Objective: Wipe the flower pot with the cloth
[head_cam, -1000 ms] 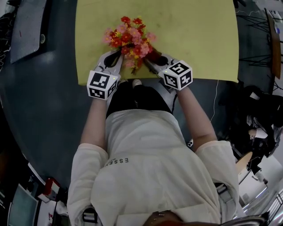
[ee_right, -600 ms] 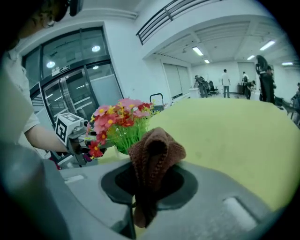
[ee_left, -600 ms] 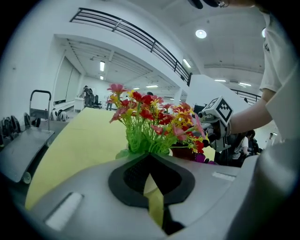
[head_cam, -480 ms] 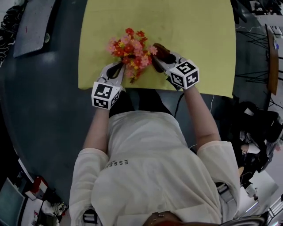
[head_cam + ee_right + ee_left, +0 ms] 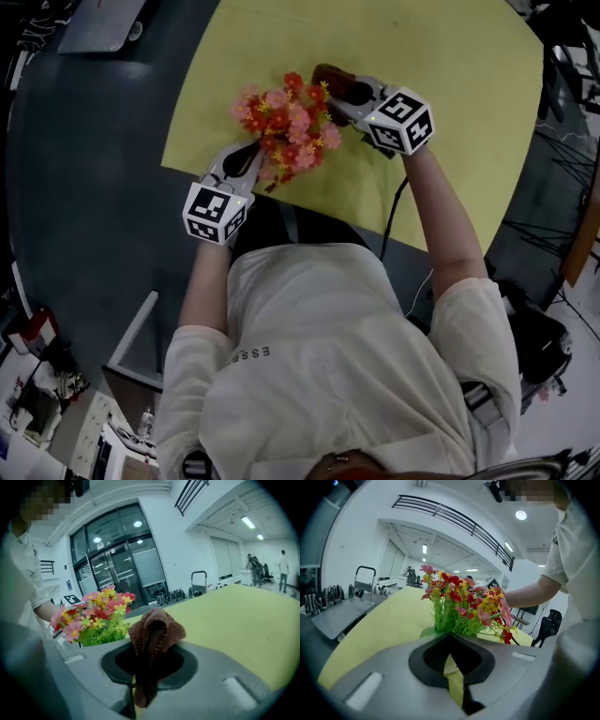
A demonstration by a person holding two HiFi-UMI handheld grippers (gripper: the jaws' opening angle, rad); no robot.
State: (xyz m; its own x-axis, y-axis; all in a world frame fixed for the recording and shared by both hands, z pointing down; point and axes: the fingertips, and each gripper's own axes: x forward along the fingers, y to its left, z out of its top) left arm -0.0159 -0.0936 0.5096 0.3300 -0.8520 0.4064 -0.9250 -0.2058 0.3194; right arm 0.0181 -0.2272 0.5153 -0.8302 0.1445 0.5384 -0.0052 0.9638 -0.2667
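Observation:
A bunch of red, pink and yellow flowers (image 5: 286,122) stands on the yellow table (image 5: 450,66); its pot is hidden under the blooms and behind the jaws in every view. My left gripper (image 5: 251,155) sits at the near left foot of the flowers (image 5: 461,604), shut, with nothing seen between its jaws (image 5: 450,637). My right gripper (image 5: 339,89) is at the far right side of the bunch, shut on a brown knitted cloth (image 5: 328,77). The cloth (image 5: 154,630) bulges out past the jaws of the right gripper (image 5: 149,654), with the flowers (image 5: 96,613) to its left.
A black cable (image 5: 394,211) runs from the right gripper over the table's near edge. Dark floor surrounds the table. A grey board (image 5: 98,23) lies at the top left. A grey trolley (image 5: 340,613) stands beside the table, and people (image 5: 282,566) stand far off.
The right gripper has carried the cloth from the near right of the flowers round to their far right side. The left gripper has stayed at the flowers' foot, rolling a little.

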